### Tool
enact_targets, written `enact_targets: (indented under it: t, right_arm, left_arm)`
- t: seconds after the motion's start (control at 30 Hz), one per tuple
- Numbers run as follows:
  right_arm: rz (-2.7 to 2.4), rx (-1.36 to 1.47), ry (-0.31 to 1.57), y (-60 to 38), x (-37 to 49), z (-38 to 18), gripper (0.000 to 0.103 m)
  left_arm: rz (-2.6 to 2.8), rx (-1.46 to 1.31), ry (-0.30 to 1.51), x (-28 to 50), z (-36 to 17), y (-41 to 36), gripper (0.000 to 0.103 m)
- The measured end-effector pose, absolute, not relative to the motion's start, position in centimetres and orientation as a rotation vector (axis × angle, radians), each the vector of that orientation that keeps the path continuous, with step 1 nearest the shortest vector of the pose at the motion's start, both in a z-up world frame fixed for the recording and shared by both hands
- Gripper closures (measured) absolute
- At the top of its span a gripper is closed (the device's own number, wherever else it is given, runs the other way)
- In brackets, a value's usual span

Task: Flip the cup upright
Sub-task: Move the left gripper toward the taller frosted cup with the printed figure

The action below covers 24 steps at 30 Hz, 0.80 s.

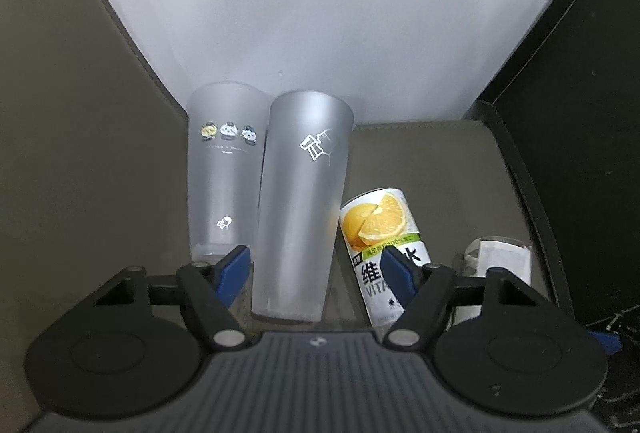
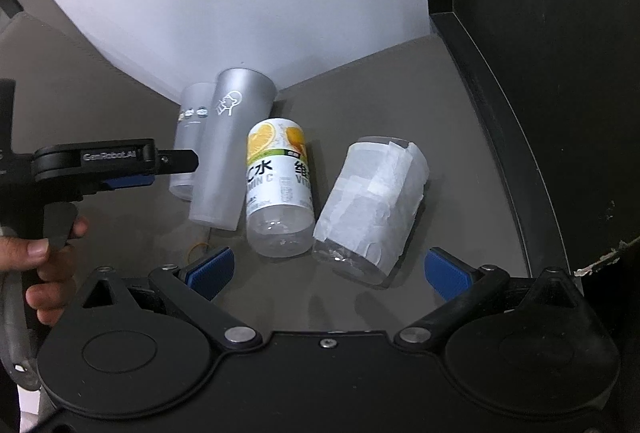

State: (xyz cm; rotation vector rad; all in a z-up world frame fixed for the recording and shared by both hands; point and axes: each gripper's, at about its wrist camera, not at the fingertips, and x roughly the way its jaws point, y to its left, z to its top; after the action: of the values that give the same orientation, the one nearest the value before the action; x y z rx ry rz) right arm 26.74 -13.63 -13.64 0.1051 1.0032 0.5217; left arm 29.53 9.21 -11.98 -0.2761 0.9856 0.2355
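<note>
Two tall frosted cups stand upright side by side on the grey surface by the white wall: one with small cartoon prints (image 1: pixel 224 173) (image 2: pixel 190 137) and one with a white line drawing (image 1: pixel 300 201) (image 2: pixel 230 149). My left gripper (image 1: pixel 316 267) is open, its blue pads either side of the line-drawing cup's base without touching it. It shows from the side in the right wrist view (image 2: pixel 176 163). My right gripper (image 2: pixel 328 269) is open and empty, in front of the bottles.
An upturned lemon vitamin drink bottle (image 1: pixel 380 249) (image 2: pixel 280 189) stands right of the cups. A clear bottle wrapped in white paper (image 2: pixel 368 205) (image 1: pixel 500 257) stands further right. A dark panel (image 2: pixel 540 73) borders the right side. A rubber band (image 2: pixel 198 248) lies on the surface.
</note>
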Motion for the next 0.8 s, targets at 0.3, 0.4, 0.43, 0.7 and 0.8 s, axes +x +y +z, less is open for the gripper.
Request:
enact_targets:
  t: [0.3, 0.4, 0.43, 0.7, 0.8]
  right_arm:
    - [0.491, 0.104, 1.011, -13.3, 27.9, -14.3, 0.000]
    - [0.489, 0.103, 1.008, -13.0, 28.1, -14.4, 0.000]
    - [0.489, 0.100, 1.011, -12.9, 28.1, -14.5, 0.000]
    - [0.486, 0.108, 1.029, -12.4, 28.1, -14.8, 0.000]
    - [0.483, 0.107, 1.032, -12.2, 28.2, -14.8, 0.000]
  left_arm:
    - [0.229, -0.286, 0.999, 32.2, -14.8, 10.3, 0.049]
    - [0.241, -0.280, 1.007, 32.9, -15.3, 10.6, 0.050]
    - [0.246, -0.273, 1.016, 33.0, -15.5, 10.7, 0.050]
    - [0.220, -0.273, 1.070, 33.8, -17.5, 10.7, 0.045]
    - [0.220, -0.283, 1.089, 34.2, -18.2, 10.8, 0.043]
